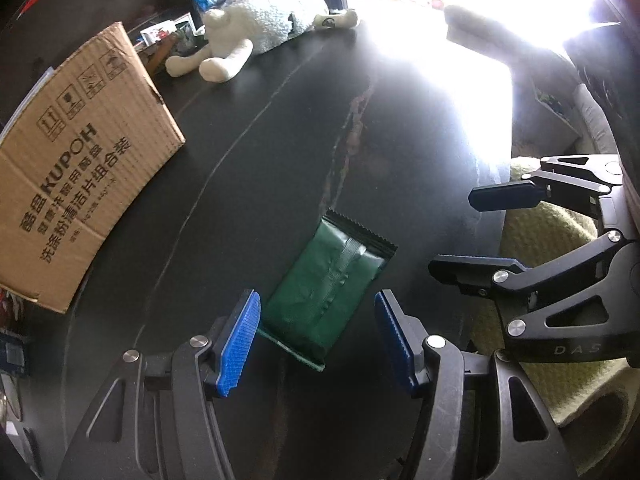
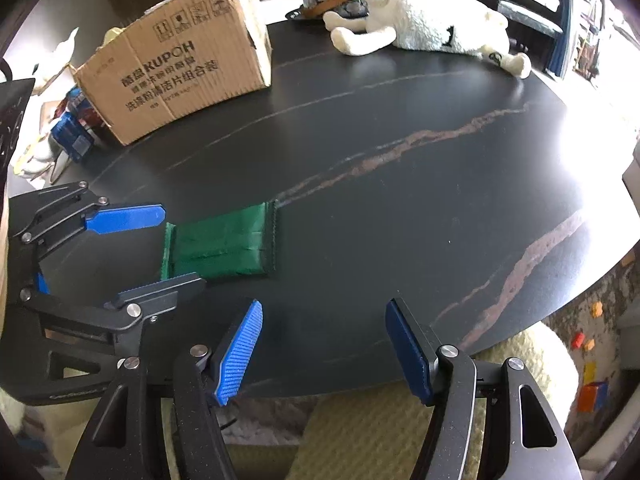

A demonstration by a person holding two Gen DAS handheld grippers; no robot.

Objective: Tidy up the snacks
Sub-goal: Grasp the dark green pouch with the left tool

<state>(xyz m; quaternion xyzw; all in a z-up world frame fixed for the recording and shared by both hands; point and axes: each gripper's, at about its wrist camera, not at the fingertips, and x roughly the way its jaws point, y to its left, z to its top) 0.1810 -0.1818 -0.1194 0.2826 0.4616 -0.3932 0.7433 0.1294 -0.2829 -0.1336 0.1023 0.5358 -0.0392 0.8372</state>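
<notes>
A green snack packet (image 1: pixel 332 292) lies flat on the dark table (image 1: pixel 280 140), seam side up, with its serrated end toward 1 o'clock in the left wrist view. The left gripper (image 1: pixel 318 344) hangs over the near end of this packet; its jaws stand moderately wide, with one blue pad (image 1: pixel 238 344) at each side of the packet. The left pad seems just beside the packet's edge, the right one is clearly apart, and neither pad presses on it. In the right wrist view the same packet (image 2: pixel 222 246) is at about 10 o'clock from the right gripper (image 2: pixel 324 350), and the left gripper (image 2: pixel 160 248) reaches around its left end from the 9 o'clock side. The right gripper (image 1: pixel 452 232) is also moderately wide and holds nothing; below it there is only bare table near the front edge. A cardboard box (image 2: pixel 180 68) with printed letters stands at 11 o'clock in the right wrist view, well apart from the packet. Behind it, at 1 o'clock, a white plush animal (image 2: pixel 424 20) lies on its side near the far edge. Some small blue packages (image 2: pixel 74 136) lie to the left of the box. A yellowish woven seat (image 2: pixel 380 412) is under the near table edge.
</notes>
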